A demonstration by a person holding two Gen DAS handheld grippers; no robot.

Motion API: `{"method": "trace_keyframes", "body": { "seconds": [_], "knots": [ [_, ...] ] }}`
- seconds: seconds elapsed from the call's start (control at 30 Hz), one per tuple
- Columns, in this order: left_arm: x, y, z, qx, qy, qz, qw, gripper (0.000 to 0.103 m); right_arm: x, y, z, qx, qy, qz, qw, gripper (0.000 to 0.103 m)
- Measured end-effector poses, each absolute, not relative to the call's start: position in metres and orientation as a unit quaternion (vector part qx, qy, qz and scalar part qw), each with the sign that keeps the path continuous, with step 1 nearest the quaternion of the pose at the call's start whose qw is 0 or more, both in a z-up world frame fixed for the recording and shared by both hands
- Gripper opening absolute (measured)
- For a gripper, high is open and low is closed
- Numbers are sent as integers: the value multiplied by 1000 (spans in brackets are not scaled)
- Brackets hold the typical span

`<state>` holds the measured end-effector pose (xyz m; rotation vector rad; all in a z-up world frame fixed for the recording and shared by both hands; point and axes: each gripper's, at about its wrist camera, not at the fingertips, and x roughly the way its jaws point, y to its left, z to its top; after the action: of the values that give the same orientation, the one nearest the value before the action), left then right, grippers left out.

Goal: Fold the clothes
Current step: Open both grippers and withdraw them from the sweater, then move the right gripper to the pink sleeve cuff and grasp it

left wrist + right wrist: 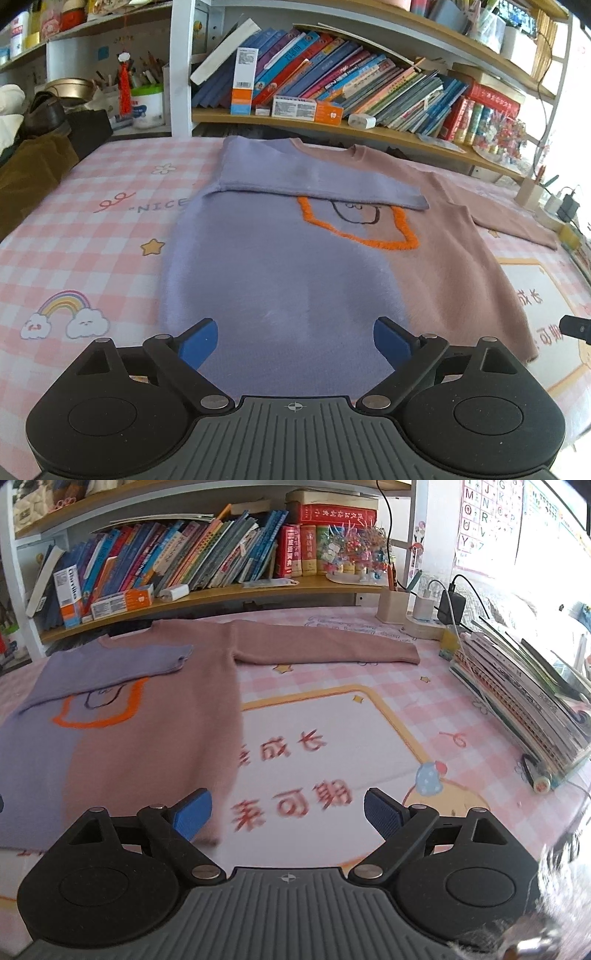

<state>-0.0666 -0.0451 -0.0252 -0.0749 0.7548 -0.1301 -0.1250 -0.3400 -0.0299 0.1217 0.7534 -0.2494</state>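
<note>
A two-tone sweater [295,266], lilac on its left half and dusty pink on its right, lies flat on the pink checked cover [81,229]. An orange outline sits on its chest. Its lilac sleeve [317,177] is folded across the chest. The pink sleeve [325,646] stretches straight out to the right. My left gripper [294,341] is open above the lilac hem, nothing between its blue pads. My right gripper [287,812] is open over the sweater's lower right corner [218,812] and the printed mat, holding nothing.
A low bookshelf [332,122] packed with books runs along the far edge. A stack of books [524,701], chargers with cables [450,605] and a wooden pen holder [393,605] crowd the right side. Dark clothes and a shoe [40,122] lie at the far left.
</note>
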Motion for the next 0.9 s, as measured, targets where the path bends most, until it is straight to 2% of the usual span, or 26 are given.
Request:
{"method": "trace_keyframes", "body": {
  "seconds": [0.47, 0.8, 0.9],
  "knots": [
    [-70, -164, -22, -9, 387, 15, 922, 94, -38, -488, -40, 91, 374, -67, 921, 89],
    [-99, -173, -21, -23, 410, 102, 906, 94, 32, -564, -58, 121, 391, -54, 911, 89],
    [-102, -174, -20, -21, 414, 114, 903, 94, 51, -579, -64, 139, 404, -47, 903, 85]
  ]
}}
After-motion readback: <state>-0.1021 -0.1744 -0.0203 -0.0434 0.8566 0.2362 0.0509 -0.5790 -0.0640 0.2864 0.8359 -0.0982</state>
